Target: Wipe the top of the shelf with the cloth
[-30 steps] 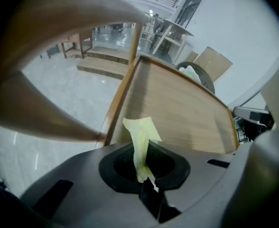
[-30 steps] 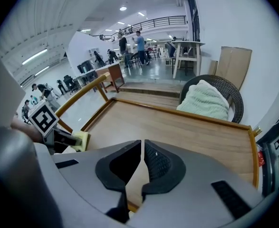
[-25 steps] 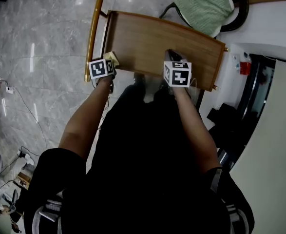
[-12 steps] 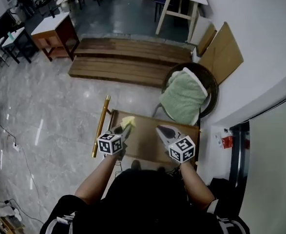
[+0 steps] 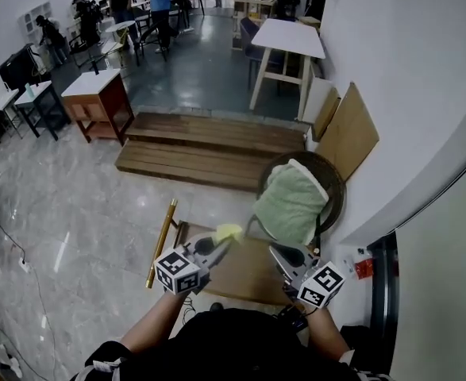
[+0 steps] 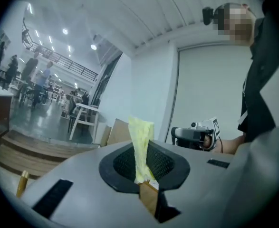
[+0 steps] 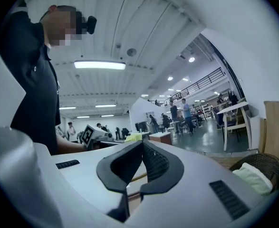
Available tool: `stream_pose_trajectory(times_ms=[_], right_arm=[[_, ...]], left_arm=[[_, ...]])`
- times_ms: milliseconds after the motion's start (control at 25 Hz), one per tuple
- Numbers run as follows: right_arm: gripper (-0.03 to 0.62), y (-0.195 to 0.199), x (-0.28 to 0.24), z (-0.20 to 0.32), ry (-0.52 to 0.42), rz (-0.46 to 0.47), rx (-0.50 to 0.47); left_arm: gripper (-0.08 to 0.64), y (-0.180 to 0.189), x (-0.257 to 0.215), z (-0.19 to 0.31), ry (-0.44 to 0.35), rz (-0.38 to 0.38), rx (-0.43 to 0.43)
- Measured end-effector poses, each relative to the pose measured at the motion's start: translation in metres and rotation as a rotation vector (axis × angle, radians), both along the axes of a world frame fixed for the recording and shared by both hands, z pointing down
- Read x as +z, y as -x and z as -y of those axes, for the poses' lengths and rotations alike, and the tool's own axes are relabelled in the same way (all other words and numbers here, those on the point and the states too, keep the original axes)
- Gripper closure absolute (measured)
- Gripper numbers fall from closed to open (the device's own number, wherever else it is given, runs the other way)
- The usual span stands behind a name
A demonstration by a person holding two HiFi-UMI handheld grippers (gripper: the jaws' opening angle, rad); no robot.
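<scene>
The brown wooden shelf top (image 5: 247,275) lies low in the head view, partly hidden behind both grippers. My left gripper (image 5: 210,249) is held above its left part, shut on a yellow cloth (image 5: 228,232). In the left gripper view the cloth (image 6: 140,137) stands up as a folded strip from between the black pads of the left gripper (image 6: 146,167). My right gripper (image 5: 283,256) hovers over the shelf's right part. In its own view the right gripper (image 7: 141,163) has its pads together with nothing between them. Both grippers point up and forward, off the wood.
A wicker chair with a green cushion (image 5: 290,201) stands just behind the shelf. A brass rail (image 5: 162,240) runs along the shelf's left side. Wooden platform steps (image 5: 209,149), a leaning board (image 5: 348,137), tables and several people lie farther back. A white wall closes the right side.
The head view has swung up from straight down on the shelf to the room ahead. Both grippers have risen off the shelf top and point forward. The left one still holds the cloth.
</scene>
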State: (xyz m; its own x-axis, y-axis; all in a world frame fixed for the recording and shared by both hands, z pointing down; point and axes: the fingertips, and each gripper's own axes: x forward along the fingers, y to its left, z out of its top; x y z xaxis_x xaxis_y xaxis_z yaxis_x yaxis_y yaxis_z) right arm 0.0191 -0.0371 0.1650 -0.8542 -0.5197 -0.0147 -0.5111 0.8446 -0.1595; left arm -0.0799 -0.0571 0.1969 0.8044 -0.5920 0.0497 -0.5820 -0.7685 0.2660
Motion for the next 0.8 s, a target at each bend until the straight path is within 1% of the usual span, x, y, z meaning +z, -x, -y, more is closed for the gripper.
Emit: stream_pose_trajectory(times_ms=[120, 280, 440, 680, 800], right_arm=[[0.568, 0.005, -0.01, -0.012, -0.028, 0.0, -0.027], [0.569, 0.01, -0.011, -0.014, -0.029, 0.008, -0.053], [0.569, 0.007, -0.009, -0.017, -0.027, 0.015, -0.067], [0.569, 0.006, -0.005, -0.02, -0.015, 0.022, -0.073], [0.569, 0.004, -0.006, -0.022, -0.023, 0.021, -0.084]], left_arm=[[0.528, -0.006, -0.005, -0.015, -0.021, 0.012, 0.039], [0.528, -0.012, -0.006, -0.019, -0.03, 0.031, 0.04], [0.528, -0.019, -0.008, -0.02, -0.026, 0.04, 0.042], [0.528, -0.025, -0.011, -0.026, -0.024, 0.044, 0.057], [0.528, -0.029, -0.013, -0.028, -0.023, 0.031, 0.056]])
